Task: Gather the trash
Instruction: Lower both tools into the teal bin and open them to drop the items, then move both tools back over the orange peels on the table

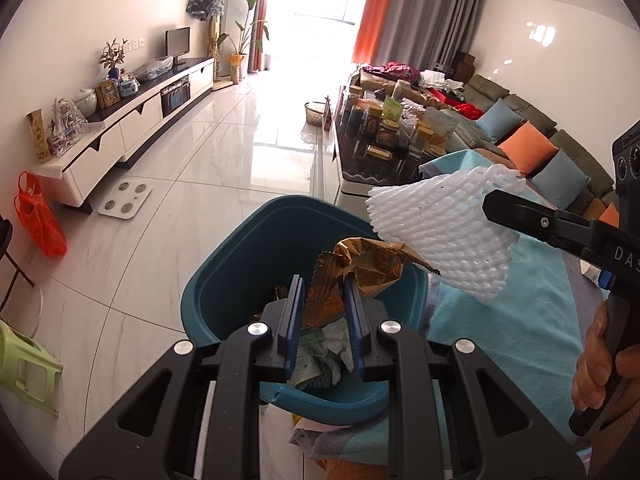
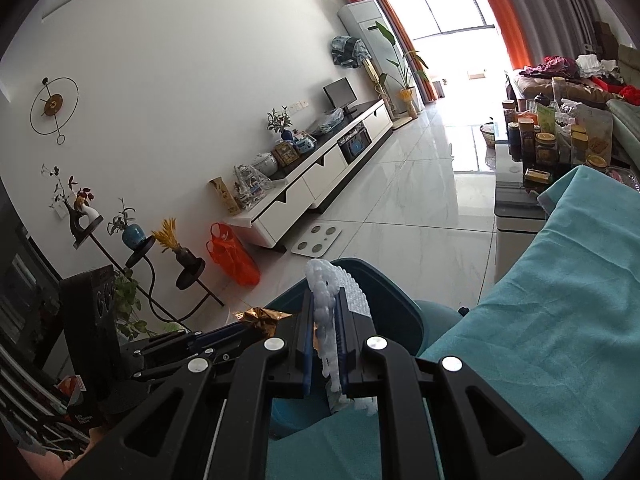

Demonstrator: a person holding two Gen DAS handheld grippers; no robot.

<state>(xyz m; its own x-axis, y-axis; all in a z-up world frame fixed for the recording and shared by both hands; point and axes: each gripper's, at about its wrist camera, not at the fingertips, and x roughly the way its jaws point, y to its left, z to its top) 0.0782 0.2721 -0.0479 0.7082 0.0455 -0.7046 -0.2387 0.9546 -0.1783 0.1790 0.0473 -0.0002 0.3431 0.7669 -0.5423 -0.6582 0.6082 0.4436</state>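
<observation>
My left gripper (image 1: pixel 323 284) is shut on a crumpled gold snack wrapper (image 1: pixel 360 264) and holds it over the teal trash bin (image 1: pixel 224 280), which has paper scraps inside. My right gripper (image 2: pixel 325 300) is shut on a white foam fruit net (image 2: pixel 332 292). In the left wrist view the net (image 1: pixel 436 232) hangs from the right gripper (image 1: pixel 490 204) just right of the bin, above the teal cloth. In the right wrist view the bin rim (image 2: pixel 384 280) lies just ahead and below, and the wrapper (image 2: pixel 260 316) shows at the left gripper's tip.
A teal cloth (image 1: pixel 500 320) covers the surface right of the bin. A cluttered coffee table (image 1: pixel 384 148) and sofa (image 1: pixel 532 136) stand behind. A white TV cabinet (image 1: pixel 132 120), an orange bag (image 1: pixel 38 216), a floor scale (image 1: pixel 126 198) and a green stool (image 1: pixel 24 364) are left.
</observation>
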